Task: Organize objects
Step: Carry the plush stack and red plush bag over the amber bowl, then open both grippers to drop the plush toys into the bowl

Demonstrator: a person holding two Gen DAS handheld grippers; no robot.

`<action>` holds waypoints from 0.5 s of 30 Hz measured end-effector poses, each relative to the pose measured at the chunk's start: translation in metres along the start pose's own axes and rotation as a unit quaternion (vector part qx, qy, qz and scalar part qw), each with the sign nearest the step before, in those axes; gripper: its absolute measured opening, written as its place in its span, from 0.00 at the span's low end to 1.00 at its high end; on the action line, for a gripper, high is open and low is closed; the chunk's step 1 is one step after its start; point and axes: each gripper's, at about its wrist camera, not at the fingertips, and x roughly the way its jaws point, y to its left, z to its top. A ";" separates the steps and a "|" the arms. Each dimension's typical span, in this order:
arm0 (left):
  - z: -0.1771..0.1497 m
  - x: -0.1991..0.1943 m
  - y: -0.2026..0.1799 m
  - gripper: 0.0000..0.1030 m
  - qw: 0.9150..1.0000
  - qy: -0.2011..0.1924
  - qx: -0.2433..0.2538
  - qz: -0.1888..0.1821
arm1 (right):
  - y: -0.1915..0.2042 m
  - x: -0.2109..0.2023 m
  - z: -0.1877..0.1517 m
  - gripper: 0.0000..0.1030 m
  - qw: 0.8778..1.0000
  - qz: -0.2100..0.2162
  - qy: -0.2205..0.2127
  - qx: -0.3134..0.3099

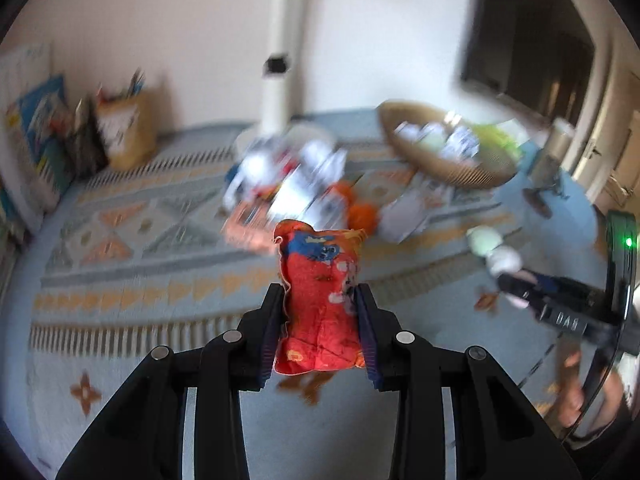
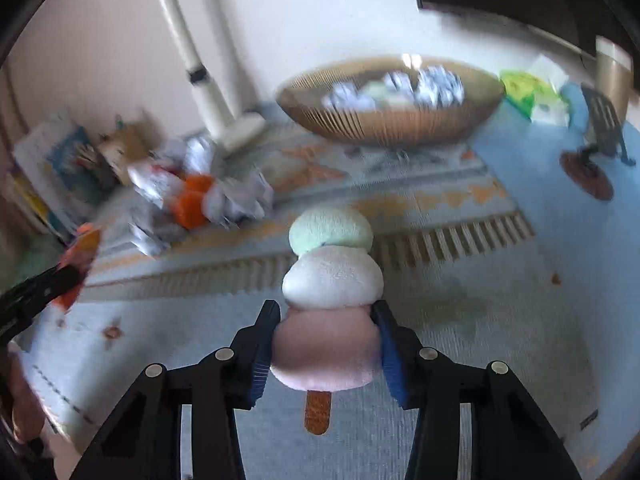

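Note:
My left gripper (image 1: 320, 296) is shut on a red and orange fabric pouch (image 1: 320, 300) with a blue patch near its top, held upright above the rug. My right gripper (image 2: 326, 312) is shut on a plush dango skewer (image 2: 330, 300): a green ball on top, a white ball in the middle, a pink ball between the pads, and a brown stick below. In the left wrist view the right gripper (image 1: 516, 280) shows at the right with the plush (image 1: 494, 248). The right wrist view shows the left gripper (image 2: 60, 280) at its left edge with the pouch (image 2: 80, 260).
A patterned rug (image 1: 132, 240) covers the floor. A wicker basket (image 2: 392, 120) with crumpled white items stands at the back. A blurred pile of papers and orange plush (image 2: 192, 200) lies mid-floor. Books (image 1: 36, 140) lean by the wall. A white lamp pole (image 2: 208, 92) rises behind.

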 end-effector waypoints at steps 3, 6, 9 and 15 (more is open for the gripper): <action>0.031 0.018 -0.017 0.32 0.998 -0.002 -0.029 -0.064 | -0.009 -0.034 0.032 0.45 0.998 0.010 -0.055 0.000; 0.069 0.040 -0.044 0.31 0.995 -0.023 -0.036 -0.092 | -0.030 -0.056 0.072 0.45 0.995 0.005 -0.103 0.015; 0.114 0.062 -0.072 0.31 0.992 -0.043 -0.034 -0.113 | -0.054 -0.057 0.111 0.46 0.991 -0.011 -0.124 0.038; 0.174 0.115 -0.124 0.42 0.994 -0.072 0.008 -0.079 | -0.086 -0.020 0.170 0.53 0.985 -0.038 -0.140 0.096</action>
